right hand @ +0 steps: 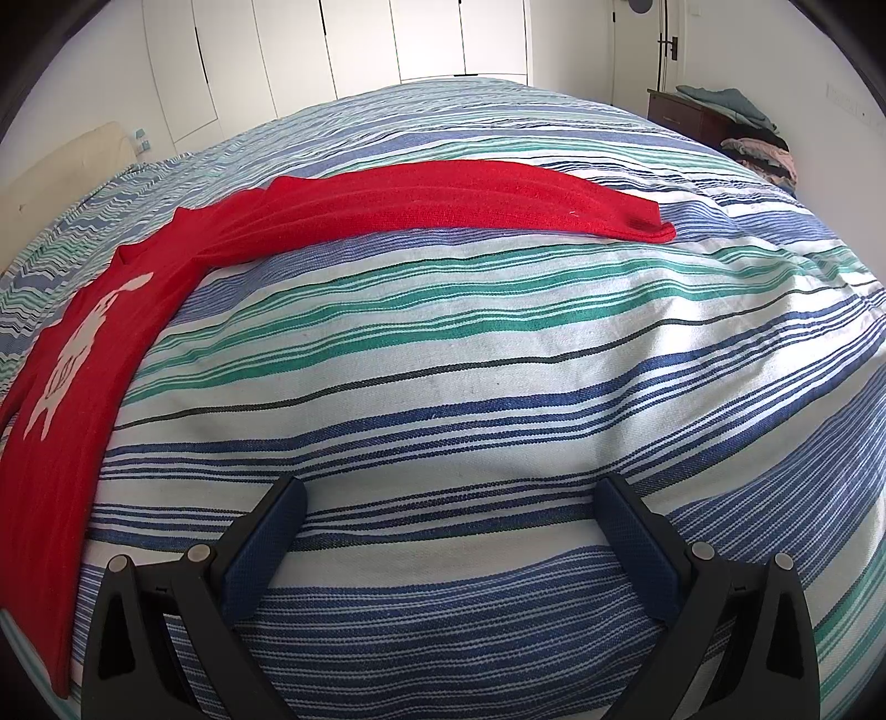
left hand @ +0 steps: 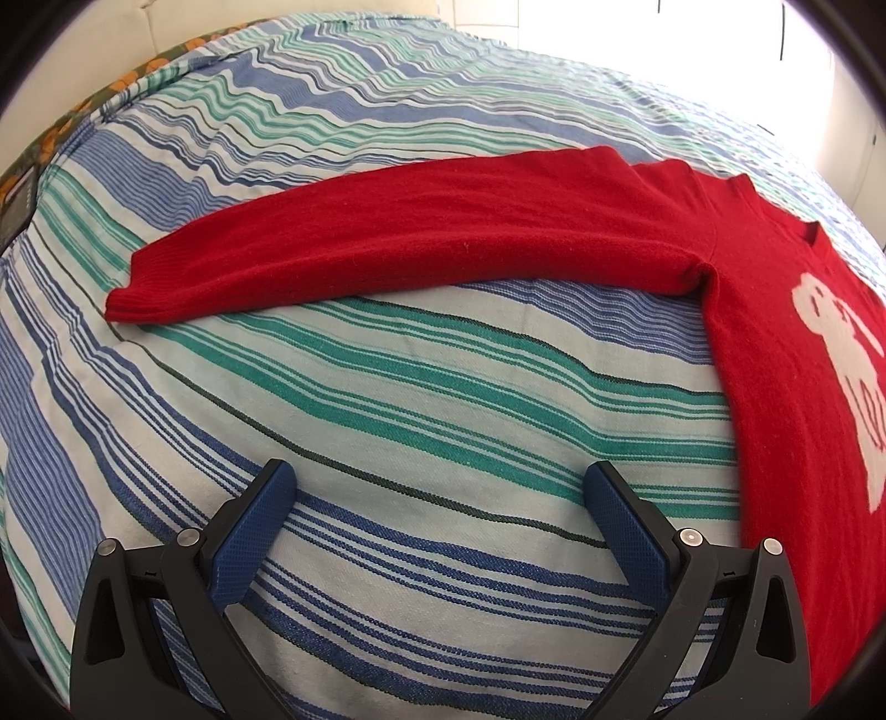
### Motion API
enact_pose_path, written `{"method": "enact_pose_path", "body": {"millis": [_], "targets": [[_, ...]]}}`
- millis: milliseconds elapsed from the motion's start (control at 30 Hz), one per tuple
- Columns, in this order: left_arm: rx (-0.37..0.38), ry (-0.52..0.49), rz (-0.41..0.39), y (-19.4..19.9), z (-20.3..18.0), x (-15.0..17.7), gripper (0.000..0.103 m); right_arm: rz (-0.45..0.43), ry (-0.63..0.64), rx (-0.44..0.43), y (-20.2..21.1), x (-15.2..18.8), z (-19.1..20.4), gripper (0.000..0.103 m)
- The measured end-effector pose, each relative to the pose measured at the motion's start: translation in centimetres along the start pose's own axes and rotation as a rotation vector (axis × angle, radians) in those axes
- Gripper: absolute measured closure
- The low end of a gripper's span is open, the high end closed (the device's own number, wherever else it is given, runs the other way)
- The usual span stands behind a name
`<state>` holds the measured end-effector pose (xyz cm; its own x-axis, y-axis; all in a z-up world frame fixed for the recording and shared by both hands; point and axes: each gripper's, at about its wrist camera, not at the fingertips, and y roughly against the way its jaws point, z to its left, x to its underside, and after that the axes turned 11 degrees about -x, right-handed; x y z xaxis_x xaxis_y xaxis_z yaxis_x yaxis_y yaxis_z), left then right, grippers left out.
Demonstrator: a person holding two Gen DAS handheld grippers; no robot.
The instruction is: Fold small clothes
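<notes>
A red knit sweater (left hand: 786,387) with a white figure on its chest lies flat on the striped bedspread (left hand: 387,399). In the left wrist view its left sleeve (left hand: 387,243) stretches out to the left, cuff at the far left. In the right wrist view the sweater body (right hand: 72,376) is at the left and its other sleeve (right hand: 470,199) stretches to the right. My left gripper (left hand: 440,482) is open and empty over the bedspread, below the sleeve. My right gripper (right hand: 454,495) is open and empty over the bedspread (right hand: 498,360), below the other sleeve.
White wardrobe doors (right hand: 387,44) stand beyond the bed. A dark nightstand (right hand: 692,116) with a pile of clothes (right hand: 758,149) is at the far right. A floral pillow edge (left hand: 66,127) and a dark object (left hand: 16,210) lie at the bed's far left.
</notes>
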<state>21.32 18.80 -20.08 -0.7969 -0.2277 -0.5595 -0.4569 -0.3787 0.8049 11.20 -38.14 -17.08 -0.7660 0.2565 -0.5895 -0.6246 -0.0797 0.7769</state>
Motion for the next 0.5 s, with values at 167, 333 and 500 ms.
{"method": "enact_pose_path", "body": {"millis": [167,333,500], "targets": [[0.006,0.006,0.002,-0.09,0.06,0.01,0.0,0.001,0.0,0.001,0.0,0.01,0.02,0.001],[0.007,0.006,0.007,-0.13,0.08,-0.11,0.0,0.0,0.002,0.003,0.0,0.09,-0.07,0.001],[0.006,0.006,0.002,-0.16,0.1,-0.11,0.0,0.0,0.003,0.004,-0.03,0.13,-0.14,0.001]]}}
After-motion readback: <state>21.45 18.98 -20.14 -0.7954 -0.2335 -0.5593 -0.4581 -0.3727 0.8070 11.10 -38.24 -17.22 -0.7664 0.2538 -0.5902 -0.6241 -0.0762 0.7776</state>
